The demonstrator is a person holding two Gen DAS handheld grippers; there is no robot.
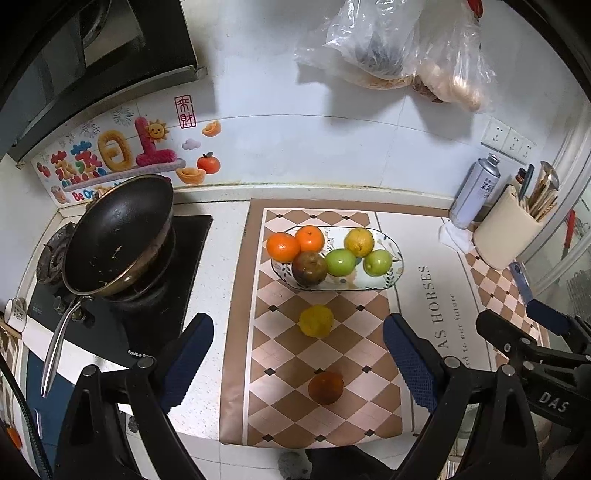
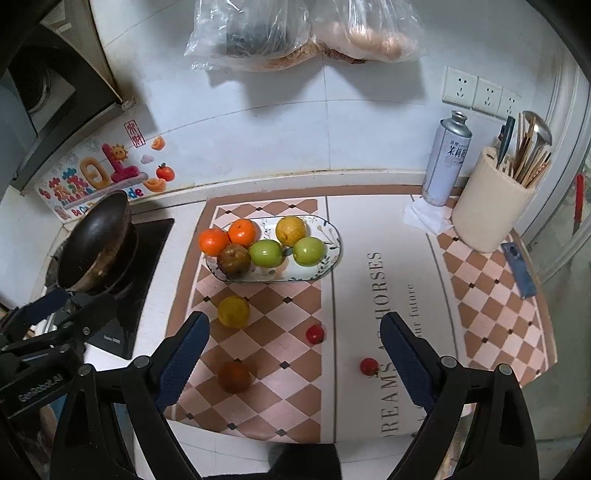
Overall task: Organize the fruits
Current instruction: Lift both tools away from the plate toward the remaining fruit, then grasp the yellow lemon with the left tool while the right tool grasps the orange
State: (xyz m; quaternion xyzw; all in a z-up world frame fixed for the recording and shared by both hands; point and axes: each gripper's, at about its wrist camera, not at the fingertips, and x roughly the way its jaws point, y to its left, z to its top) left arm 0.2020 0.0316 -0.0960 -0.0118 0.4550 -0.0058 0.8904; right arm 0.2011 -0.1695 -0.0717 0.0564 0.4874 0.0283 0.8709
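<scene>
An oval patterned plate (image 1: 391,275) (image 2: 328,258) on the checkered mat holds two oranges (image 1: 283,246), a brown fruit (image 1: 309,268), two green apples (image 1: 341,261) and a yellow fruit (image 1: 359,242). A loose yellow fruit (image 1: 316,320) (image 2: 233,311) and a brown-orange fruit (image 1: 326,387) (image 2: 233,376) lie on the mat in front of the plate. Two small red fruits (image 2: 315,333) (image 2: 369,366) lie to the right. My left gripper (image 1: 299,358) is open and empty above the loose fruits. My right gripper (image 2: 295,358) is open and empty above the red fruits.
A black pan (image 1: 118,236) sits on the gas stove at left. A spray can (image 2: 445,158), a utensil holder (image 2: 491,199) and a blue tool (image 2: 519,269) stand at the right. Plastic bags (image 2: 295,33) hang on the tiled wall. The counter's front edge is close below.
</scene>
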